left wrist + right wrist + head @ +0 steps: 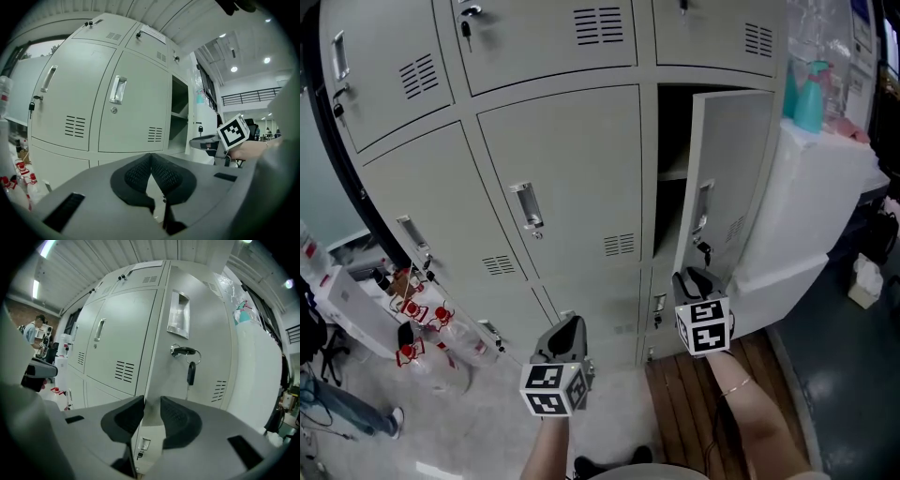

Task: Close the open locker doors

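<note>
- Lockers in pale grey fill the far side, several rows high; most doors are shut, each with a recessed handle and vent slots.
- One locker door in the middle row, right column, stands ajar, swung toward the near side. The dark compartment behind it shows a shelf.
- On that door's face a key hangs on a ring from the lock, just under the recessed handle.
- Right of the lockers a white cabinet stands close against the open door's hinge side, with a teal spray bottle on top.
- Low on the left, red-and-white clutter sits on the floor near the bottom lockers; a strip of wooden flooring runs under the person's right arm.
- The right gripper points nearly level at the lower part of the open door, below the key. Its jaws stand apart with a narrow gap, and the door's free edge lines up with that gap — whether the pads touch the metal cannot be told.
- The left gripper is held in front of the shut lockers to the left, well apart from the open door. Its jaws meet at the tips with nothing between them.
</note>
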A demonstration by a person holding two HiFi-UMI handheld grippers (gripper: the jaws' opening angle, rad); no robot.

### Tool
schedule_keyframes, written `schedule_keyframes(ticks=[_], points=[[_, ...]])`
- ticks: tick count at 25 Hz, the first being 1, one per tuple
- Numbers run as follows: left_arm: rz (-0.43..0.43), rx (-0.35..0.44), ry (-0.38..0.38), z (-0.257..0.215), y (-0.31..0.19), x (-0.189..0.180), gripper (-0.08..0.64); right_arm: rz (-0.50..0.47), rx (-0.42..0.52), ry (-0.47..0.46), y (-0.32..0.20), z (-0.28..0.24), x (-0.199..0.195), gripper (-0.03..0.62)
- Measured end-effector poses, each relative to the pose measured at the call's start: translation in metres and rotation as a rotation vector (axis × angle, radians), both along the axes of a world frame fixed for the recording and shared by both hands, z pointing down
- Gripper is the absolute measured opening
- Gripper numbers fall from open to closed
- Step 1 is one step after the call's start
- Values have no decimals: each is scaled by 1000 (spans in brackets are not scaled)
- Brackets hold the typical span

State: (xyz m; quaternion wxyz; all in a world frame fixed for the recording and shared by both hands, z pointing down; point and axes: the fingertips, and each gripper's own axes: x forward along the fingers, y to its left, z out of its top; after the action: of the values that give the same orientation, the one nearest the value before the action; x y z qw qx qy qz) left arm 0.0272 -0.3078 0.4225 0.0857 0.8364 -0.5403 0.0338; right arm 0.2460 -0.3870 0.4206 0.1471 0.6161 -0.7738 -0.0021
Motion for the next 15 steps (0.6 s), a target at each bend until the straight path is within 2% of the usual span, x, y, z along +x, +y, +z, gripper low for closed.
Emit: schedule_keyframes(ticks=[15], points=[[-50,-7,-4,1,-8,-30,20,-13,-16,52,-49,5,-25,92]])
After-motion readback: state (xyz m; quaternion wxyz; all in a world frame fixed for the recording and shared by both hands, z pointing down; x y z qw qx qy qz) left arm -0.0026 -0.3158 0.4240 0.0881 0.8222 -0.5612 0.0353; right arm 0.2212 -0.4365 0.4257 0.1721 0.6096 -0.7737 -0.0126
